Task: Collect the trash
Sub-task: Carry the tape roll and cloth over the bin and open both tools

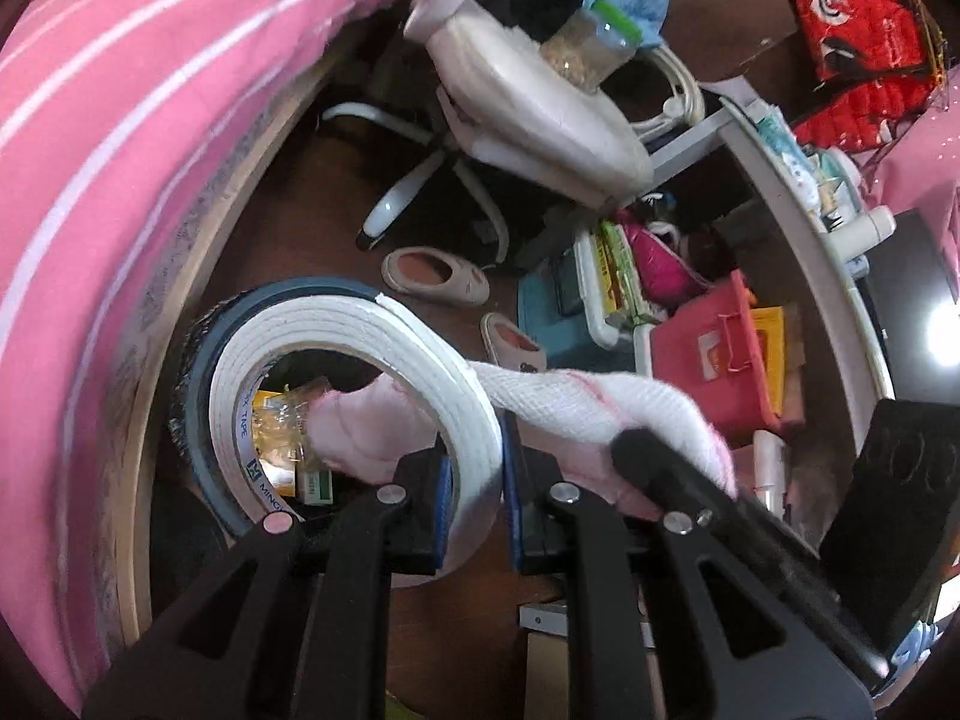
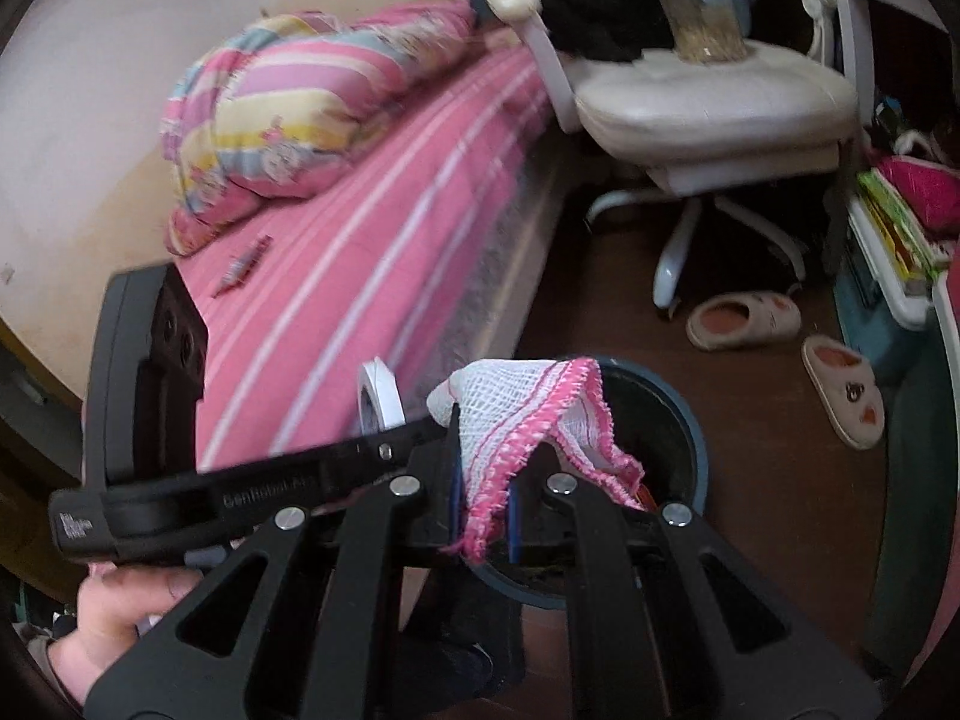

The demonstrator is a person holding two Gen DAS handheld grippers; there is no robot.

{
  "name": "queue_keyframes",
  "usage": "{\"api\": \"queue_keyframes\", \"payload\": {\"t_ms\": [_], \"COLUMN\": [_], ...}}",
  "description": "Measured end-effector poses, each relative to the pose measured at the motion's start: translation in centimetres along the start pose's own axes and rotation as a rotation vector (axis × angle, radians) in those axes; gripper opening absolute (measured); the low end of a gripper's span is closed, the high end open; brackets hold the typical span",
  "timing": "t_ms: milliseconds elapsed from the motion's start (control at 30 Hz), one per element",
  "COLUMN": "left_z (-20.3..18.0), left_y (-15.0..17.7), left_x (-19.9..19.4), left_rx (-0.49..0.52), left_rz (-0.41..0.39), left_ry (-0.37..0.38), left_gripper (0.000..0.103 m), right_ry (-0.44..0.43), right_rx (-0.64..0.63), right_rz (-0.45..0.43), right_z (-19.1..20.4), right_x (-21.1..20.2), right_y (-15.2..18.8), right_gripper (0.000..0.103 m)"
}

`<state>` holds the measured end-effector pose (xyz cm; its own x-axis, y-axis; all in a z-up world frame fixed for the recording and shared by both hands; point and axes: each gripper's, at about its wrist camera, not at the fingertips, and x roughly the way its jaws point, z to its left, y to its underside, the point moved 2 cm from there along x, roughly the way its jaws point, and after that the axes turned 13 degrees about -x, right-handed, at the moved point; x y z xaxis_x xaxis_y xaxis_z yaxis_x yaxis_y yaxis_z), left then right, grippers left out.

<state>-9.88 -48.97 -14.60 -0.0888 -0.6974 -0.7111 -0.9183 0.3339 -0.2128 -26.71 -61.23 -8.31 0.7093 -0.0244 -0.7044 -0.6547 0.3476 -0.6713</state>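
White foam tape roll (image 1: 360,360) is clamped in the left tool (image 1: 474,498); a pink-edged white mesh cloth (image 2: 528,414) is pinched in the right tool (image 2: 486,516). The dark round bin (image 2: 654,468) lies directly beneath and just ahead of both tools, so release is judged to be next.

Dim indoor light, strong fisheye bending, motion blur in both views.

A blown-out white glare (image 1: 945,333) is seen at the right edge of the left wrist view; elsewhere the floor (image 1: 336,192) is left dark and muddy. Straight lines are curved heavily toward the rims, where black vignetting is found. The striped pink bedding (image 2: 372,252) is smeared by motion, and the jar on the chair (image 2: 702,18) is rendered soft. Colours are shown saturated, with noise in the shadows.
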Motion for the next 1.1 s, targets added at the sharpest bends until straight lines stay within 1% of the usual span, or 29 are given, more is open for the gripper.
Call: {"api": "queue_keyframes", "payload": {"t_ms": [100,200,233,267,300,333,367,400,433,500,533,567,633,700,767,833,900,1000,1100], "left_z": [0.5,0.5,0.6,0.9,1.2,1.4,1.7,2.0,2.2,2.8,3.0,3.3,3.9,4.4,4.6,4.8,5.0,5.2,5.5], "left_y": [-0.9,-1.7,-2.0,-2.3,-2.5,-2.8,-2.9,-3.0,-3.1,-3.1,-3.1,-3.1,-3.1,-3.1,-3.1,-3.0,-3.1,-3.1,-2.9], "left_x": [2.3,4.2,4.8,5.5,6.0,6.5,6.7,6.8,6.9,6.6,6.5,6.3,5.8,4.9,3.4,1.9,0.2,-3.0,-7.0], "left_rx": [-0.012,-0.015,-0.023,-0.034,-0.048,-0.062,-0.072,-0.08,-0.087,-0.098,-0.103,-0.111,-0.132,-0.158,-0.163,-0.166,-0.192,-0.224,-0.248], "left_rz": [0.043,0.07,0.08,0.091,0.101,0.099,0.091,0.093,0.099,0.102,0.106,0.112,0.106,0.094,0.066,0.037,0.005,-0.055,-0.137], "left_ry": [-0.017,-0.029,-0.036,-0.053,-0.071,-0.092,-0.106,-0.119,-0.123,-0.128,-0.125,-0.129,-0.143,-0.128,-0.133,-0.13,-0.119,-0.07,-0.011], "left_gripper": [0.014,0.014,0.018,0.024,0.043,0.059,0.065,0.072,0.078,0.079,0.081,0.082,0.083,0.083,0.085,0.086,0.087,0.087,0.088], "right_ry": [0.016,0.03,0.035,0.04,0.051,0.061,0.08,0.094,0.11,0.122,0.125,0.125,0.133,0.126,0.119,0.111,0.112,0.096,0.079], "right_rx": [0.016,0.029,0.032,0.035,0.039,0.044,0.056,0.068,0.077,0.09,0.093,0.092,0.078,0.07,0.055,0.03,-0.012,-0.055,-0.099], "right_rz": [0.036,0.063,0.071,0.081,0.096,0.107,0.123,0.129,0.128,0.116,0.114,0.119,0.127,0.117,0.096,0.072,0.052,0.021,-0.017], "right_z": [-0.9,-1.6,-1.9,-2.1,-2.3,-2.4,-2.7,-2.9,-3.0,-3.2,-3.2,-3.0,-2.6,-2.0,-1.0,0.2,2.0,4.3,6.7], "right_x": [1.7,3.2,3.7,4.2,4.7,5.0,5.4,5.5,5.4,5.0,4.8,4.7,4.4,3.9,3.1,2.3,1.4,0.3,-1.1], "right_y": [0.5,0.6,0.7,0.8,0.9,1.0,1.1,1.1,1.2,1.5,1.7,1.8,1.9,1.6,1.2,0.7,-0.1,-1.3,-2.6], "right_gripper": [0.011,0.011,0.011,0.012,0.018,0.029,0.036,0.049,0.057,0.066,0.07,0.072,0.074,0.074,0.076,0.081,0.081,0.082,0.082]}}
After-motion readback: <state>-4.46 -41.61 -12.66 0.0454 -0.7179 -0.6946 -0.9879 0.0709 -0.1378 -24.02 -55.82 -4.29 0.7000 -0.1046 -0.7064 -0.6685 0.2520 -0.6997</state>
